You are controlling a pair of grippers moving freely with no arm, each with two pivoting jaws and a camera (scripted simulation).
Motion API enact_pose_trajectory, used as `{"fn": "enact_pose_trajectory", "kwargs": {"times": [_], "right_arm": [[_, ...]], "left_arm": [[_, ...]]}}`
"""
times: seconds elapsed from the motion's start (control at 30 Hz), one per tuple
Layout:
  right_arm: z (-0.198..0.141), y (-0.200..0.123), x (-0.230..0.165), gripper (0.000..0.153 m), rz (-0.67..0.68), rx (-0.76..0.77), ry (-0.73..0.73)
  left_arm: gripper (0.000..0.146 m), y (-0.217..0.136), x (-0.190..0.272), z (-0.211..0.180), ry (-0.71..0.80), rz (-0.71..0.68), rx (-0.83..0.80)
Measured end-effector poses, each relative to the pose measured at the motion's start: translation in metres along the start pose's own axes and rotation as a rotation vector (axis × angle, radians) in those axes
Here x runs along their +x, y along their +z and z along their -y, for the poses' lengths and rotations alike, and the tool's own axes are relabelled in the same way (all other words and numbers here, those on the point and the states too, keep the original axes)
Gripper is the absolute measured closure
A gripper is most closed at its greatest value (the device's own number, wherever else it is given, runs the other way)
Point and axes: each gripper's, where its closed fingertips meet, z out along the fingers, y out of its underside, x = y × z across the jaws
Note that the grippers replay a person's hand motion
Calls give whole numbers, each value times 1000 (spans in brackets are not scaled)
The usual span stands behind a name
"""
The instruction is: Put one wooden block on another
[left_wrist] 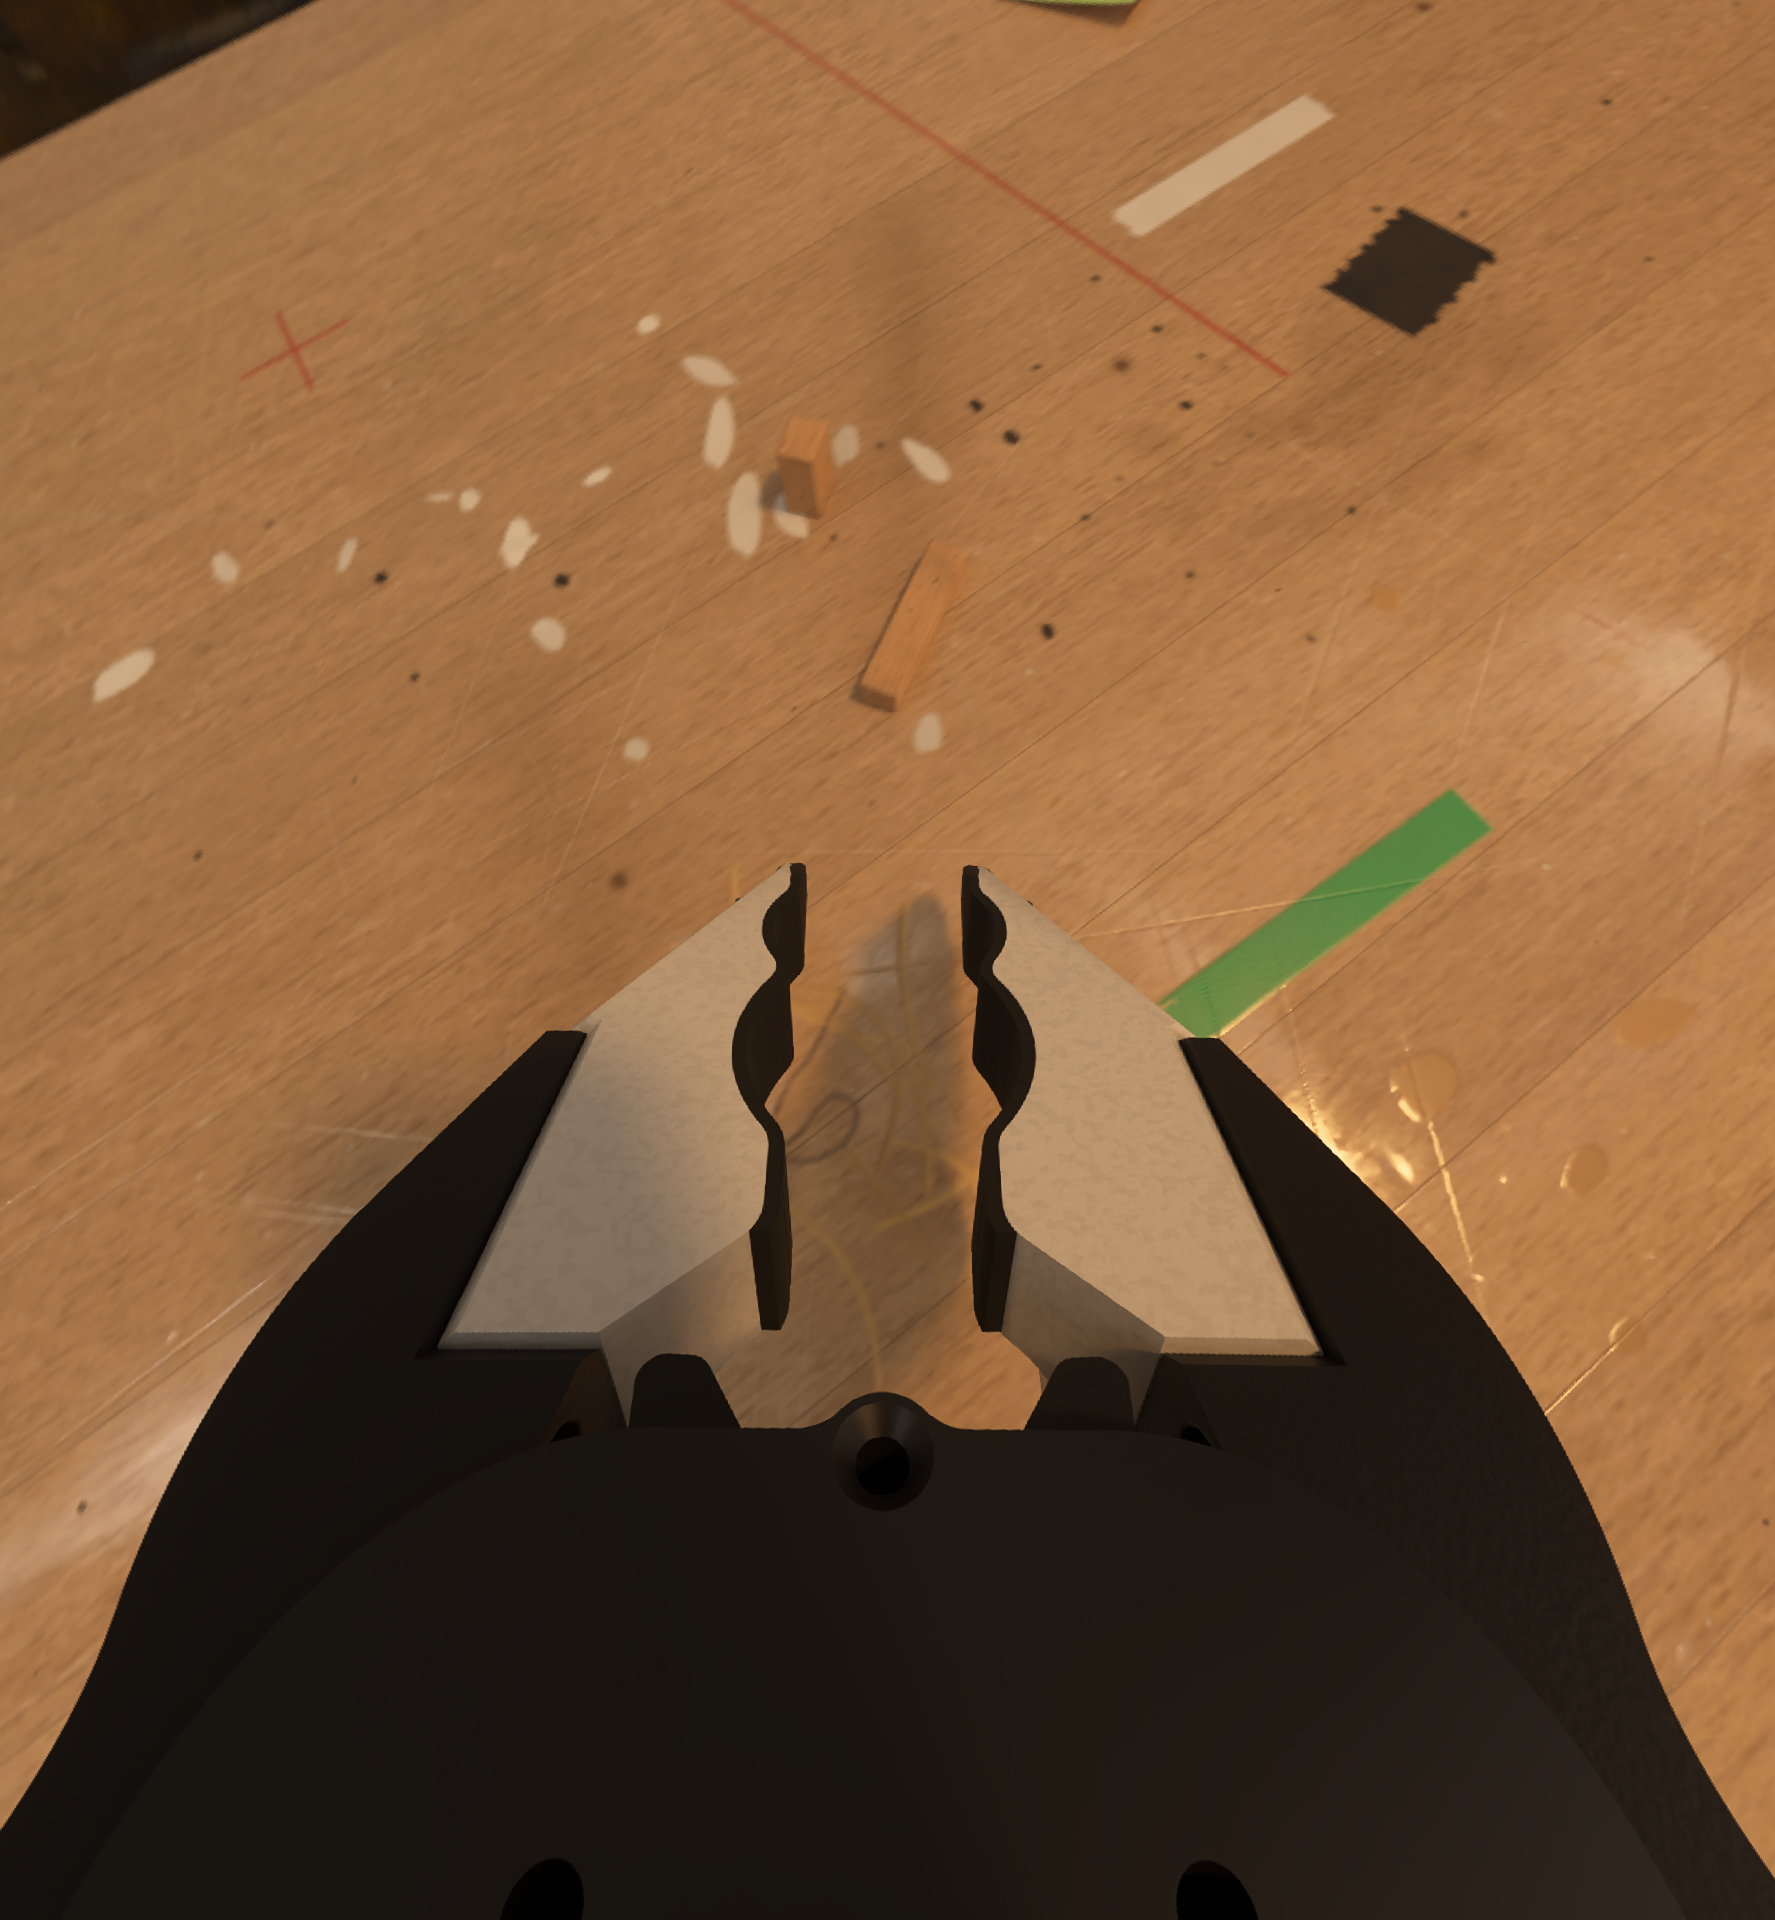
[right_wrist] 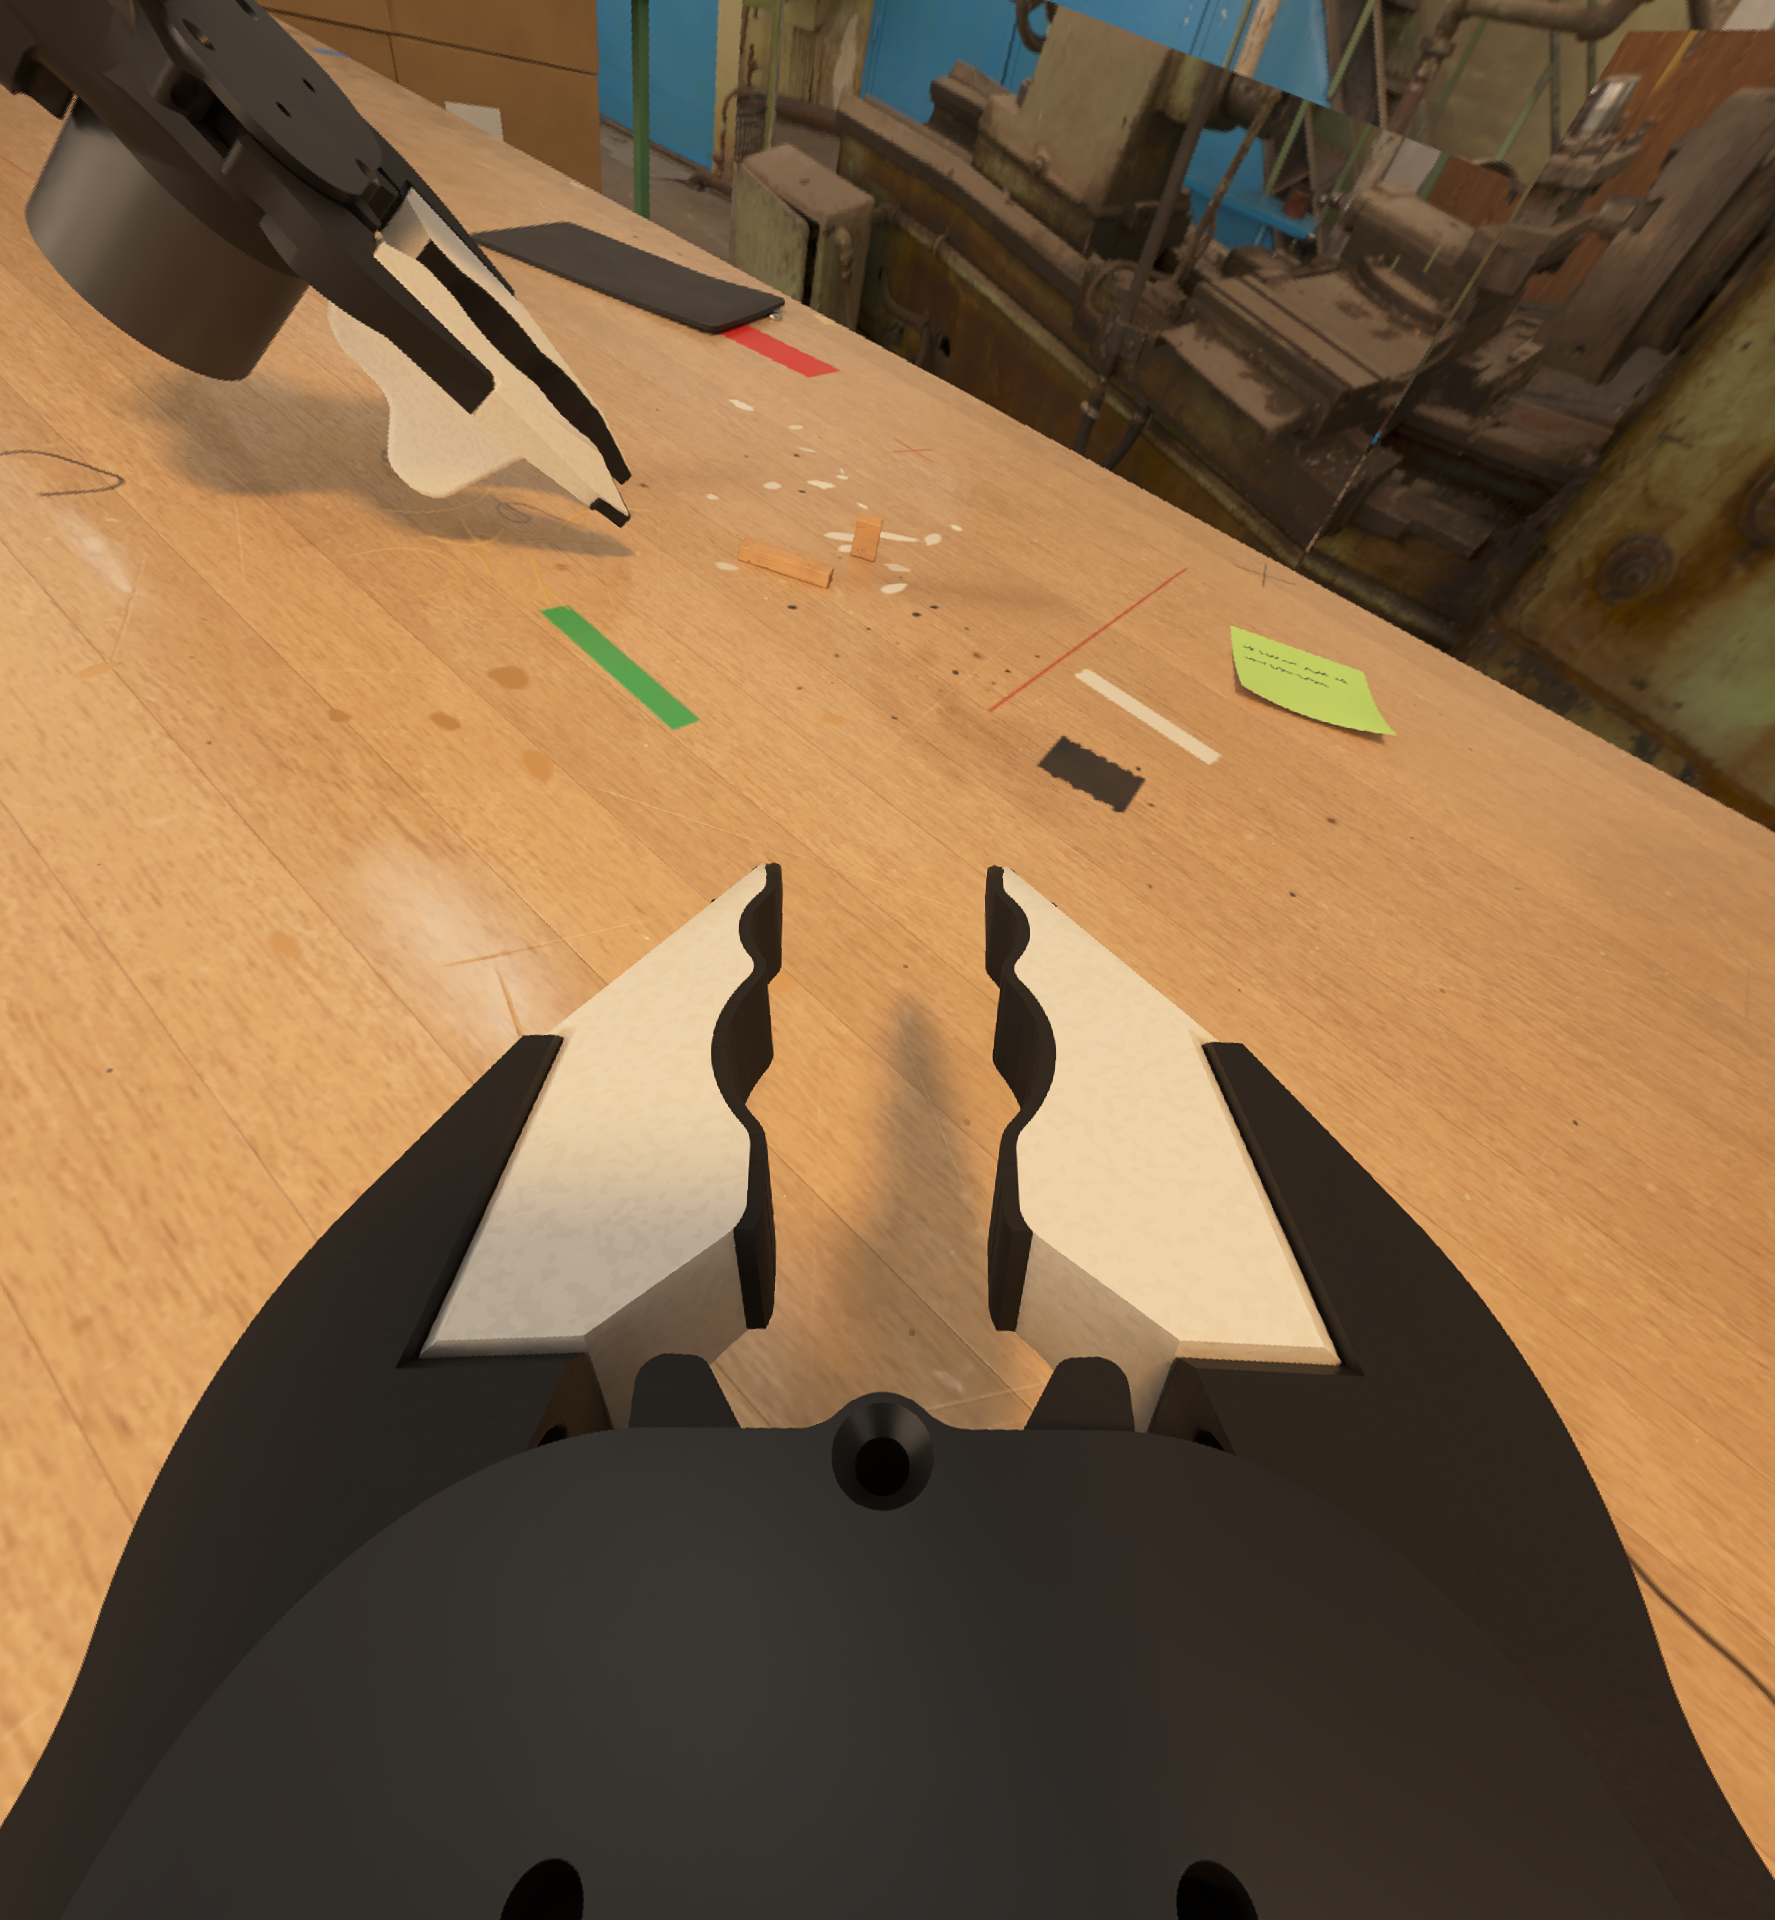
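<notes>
Two wooden blocks lie on the wooden table. A long flat block lies ahead of my left gripper. A shorter block stands on its side just beyond it, among white paint flecks. My left gripper is open and empty, above the table, short of the long block. In the right wrist view the long block and the short block sit far ahead. My right gripper is open and empty, well back from them. The left gripper shows there too, left of the blocks.
Tape strips lie on the table: green, white, black, red. A green sticky note lies at the right. A black flat pad lies at the far edge. Old machinery stands beyond the table.
</notes>
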Motion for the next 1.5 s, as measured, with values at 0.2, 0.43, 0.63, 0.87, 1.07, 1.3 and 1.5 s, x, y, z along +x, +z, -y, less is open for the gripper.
{"fn": "enact_pose_trajectory", "kwargs": {"times": [0.2, 0.43, 0.63, 0.87, 1.07, 1.3, 1.5], "right_arm": [[-2, 2, -3, 113, 13, -9, -2], [-2, 1, 0, 113, 9, -7, 14], [-3, 2, 0, 113, 13, -8, 21], [-3, 2, 0, 113, 16, -10, 23], [-3, 2, -1, 113, 18, -9, 19], [-3, 2, -1, 113, 21, -8, 25], [-3, 2, 0, 113, 26, -9, 36]], "left_arm": [[125, -6, -13, -17, -33, -5, -65], [113, -16, -12, -17, -23, 25, -54], [96, -13, -4, -21, -42, -38, -49], [95, 16, 4, 21, 0, -108, 56], [101, 47, 0, 51, 75, -98, 52], [111, 72, -9, 60, 124, -134, -35], [116, 85, -15, 65, 153, -130, -48]]}}
